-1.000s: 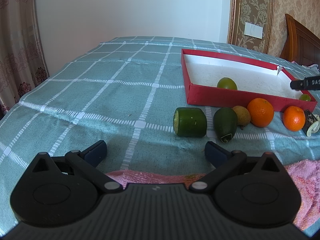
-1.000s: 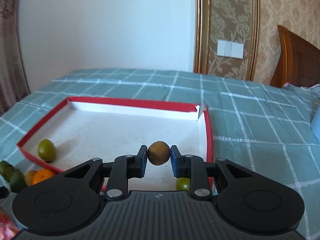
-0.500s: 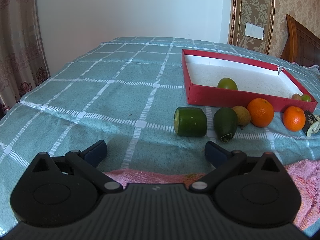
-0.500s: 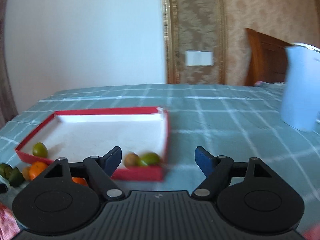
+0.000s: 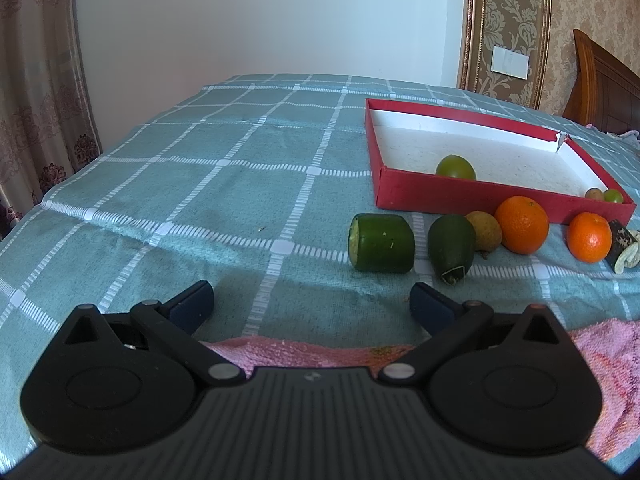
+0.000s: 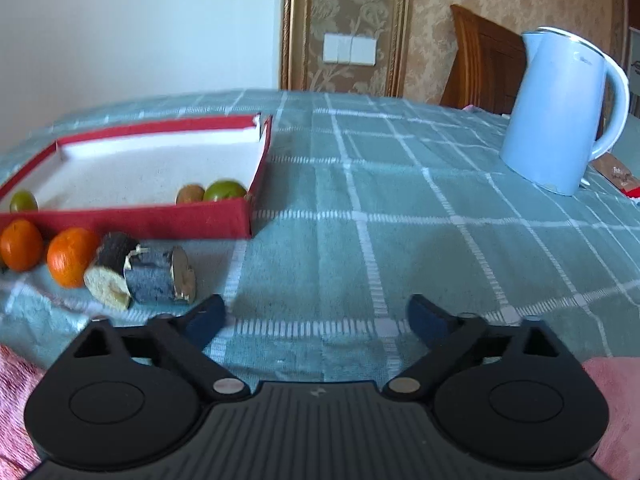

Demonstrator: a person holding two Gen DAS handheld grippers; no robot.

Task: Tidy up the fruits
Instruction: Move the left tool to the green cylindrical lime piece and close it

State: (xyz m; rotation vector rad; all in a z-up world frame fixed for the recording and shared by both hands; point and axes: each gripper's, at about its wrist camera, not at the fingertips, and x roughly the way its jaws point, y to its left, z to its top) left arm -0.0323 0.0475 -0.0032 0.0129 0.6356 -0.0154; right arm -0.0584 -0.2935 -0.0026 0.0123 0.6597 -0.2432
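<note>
No legible writing. Both grippers, left (image 5: pixel 311 298) & right (image 6: pixel 316 312), jaws wide apart, empty. Red cardboard tray (image 6: pixel 160 222) w/ white liner holds round fruits (image 6: pixel 224 191); oranges (image 5: pixel 522 225) just outside on checked cloth (image 5: pixel 240 200).

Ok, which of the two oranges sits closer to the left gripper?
The larger orange, next to the brownish fruit in front of the red tray. The smaller orange lies farther right, beside the dark cut piece.
</note>
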